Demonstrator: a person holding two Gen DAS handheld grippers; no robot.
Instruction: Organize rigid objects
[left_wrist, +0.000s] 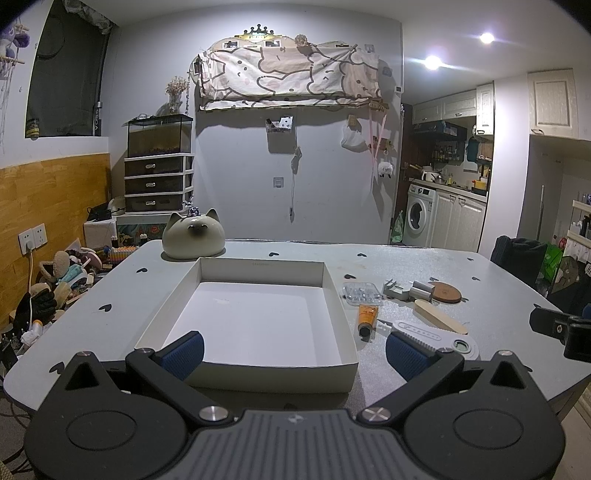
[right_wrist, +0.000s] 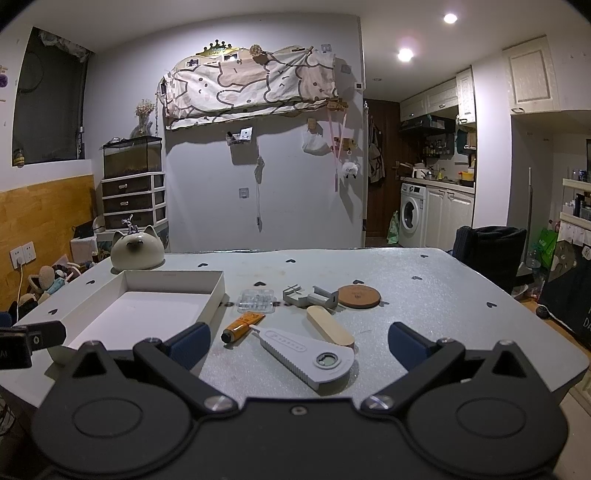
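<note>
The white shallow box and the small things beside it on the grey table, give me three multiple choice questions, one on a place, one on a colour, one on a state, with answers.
1. Where does the orange tube with the black cap lie?
A. inside the white shallow box
B. on the grey table, right of the box
C. on the round brown coaster

2. What colour are the pads on the right gripper?
A. blue
B. red
C. yellow

3. What state is the white shallow box in?
A. shut with a lid
B. open and holding the tube
C. open with nothing inside

Answers: 1 B, the tube rests on the grey table just outside the box's right wall. 2 A, both pads show dark blue. 3 C, its white floor is bare in both views.
</note>
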